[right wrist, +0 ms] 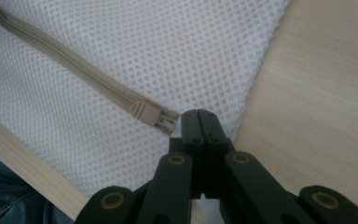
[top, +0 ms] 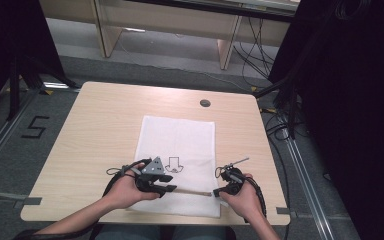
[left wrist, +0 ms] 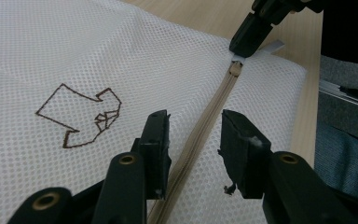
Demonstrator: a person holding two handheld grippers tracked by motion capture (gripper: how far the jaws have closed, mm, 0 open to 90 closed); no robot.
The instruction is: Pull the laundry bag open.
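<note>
Left gripper (top: 161, 184), item one, high view: held in my left hand (top: 126, 189) at about 7 o'clock on the table (top: 95, 130), lying over the near part of the white mesh laundry bag (top: 180, 142). Right gripper (top: 219, 192) sits at 5 o'clock in my right hand (top: 242, 200), at the bag's near right corner. Between the two runs the beige zipper (top: 192, 191), parallel to the near table edge. A small dark outline print (top: 173, 164) marks the bag just past the left gripper (12 o'clock from it).

Item two, left gripper view: my left gripper (left wrist: 193, 140) has its jaws apart, one on each side of the zipper (left wrist: 214, 114), pads not pressing on it; nothing is gripped. The zipper runs away toward 1 o'clock, where the right gripper (left wrist: 244, 49) is closed at the zipper's far end, by the bag's corner. The brown outline print (left wrist: 81, 116) lies at 9 o'clock from the jaws. Bare table (left wrist: 303, 51) shows past the bag at 2 o'clock.

Item three, right gripper view: my right gripper (right wrist: 199, 116) has its jaws pressed fully together, tips over the bag's mesh (right wrist: 135, 51) right beside the zipper's slider (right wrist: 165, 122), at 9 o'clock from the tips (whether they pinch the pull tab I cannot tell). Zipper tape (right wrist: 60, 65) leads off toward 10 o'clock. Table wood (right wrist: 317, 93) fills the 3 o'clock side.
</note>
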